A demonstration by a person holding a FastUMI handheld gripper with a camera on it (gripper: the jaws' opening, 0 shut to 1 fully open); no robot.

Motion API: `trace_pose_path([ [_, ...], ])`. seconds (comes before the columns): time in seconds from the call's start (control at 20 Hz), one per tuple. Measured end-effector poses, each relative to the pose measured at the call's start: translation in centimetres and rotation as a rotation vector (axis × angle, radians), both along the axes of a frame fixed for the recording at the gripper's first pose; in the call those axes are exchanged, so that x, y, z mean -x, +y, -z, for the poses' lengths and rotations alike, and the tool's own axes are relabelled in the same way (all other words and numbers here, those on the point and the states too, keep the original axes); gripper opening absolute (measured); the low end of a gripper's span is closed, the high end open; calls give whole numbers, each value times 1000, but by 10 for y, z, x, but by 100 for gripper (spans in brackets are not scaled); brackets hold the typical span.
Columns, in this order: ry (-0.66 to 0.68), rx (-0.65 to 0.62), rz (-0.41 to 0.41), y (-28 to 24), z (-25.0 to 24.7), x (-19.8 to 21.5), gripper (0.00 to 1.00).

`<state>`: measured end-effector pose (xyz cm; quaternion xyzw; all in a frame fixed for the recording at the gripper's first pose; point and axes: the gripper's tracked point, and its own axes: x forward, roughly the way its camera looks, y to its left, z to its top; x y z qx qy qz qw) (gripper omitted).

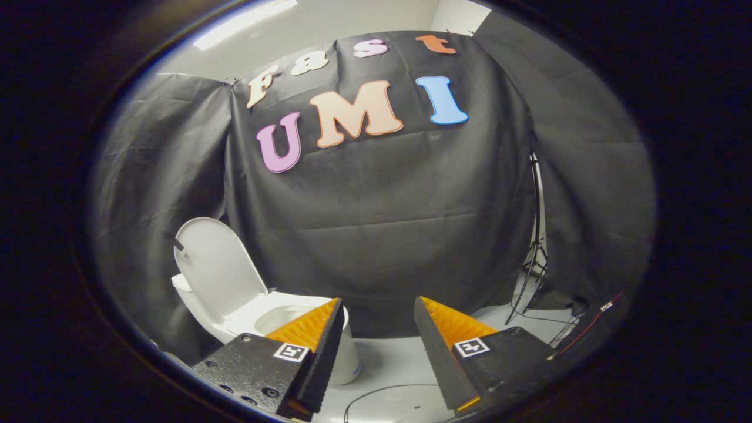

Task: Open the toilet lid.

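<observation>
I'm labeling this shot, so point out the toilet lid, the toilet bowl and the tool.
toilet lid [218,267]: gripper view, middle of the raised lid's inner face.
toilet bowl [276,320]: gripper view, inside of the open bowl.
tool [379,308]: gripper view, open gap midway between its fingertips.

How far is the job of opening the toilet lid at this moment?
It looks done: the toilet lid stands raised, leaning back toward the black cloth wall, and the bowl is open. Nothing is in hand: the gripper has its jaws open and empty, with the toilet beyond the left jaw. Nothing seems left, except perhaps to withdraw.
</observation>
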<state>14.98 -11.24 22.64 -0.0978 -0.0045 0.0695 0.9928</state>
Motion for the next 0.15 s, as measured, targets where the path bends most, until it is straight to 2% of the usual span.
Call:
trace_pose_path([
  [0.15,29,36,-5,4,8,-3,74],
])
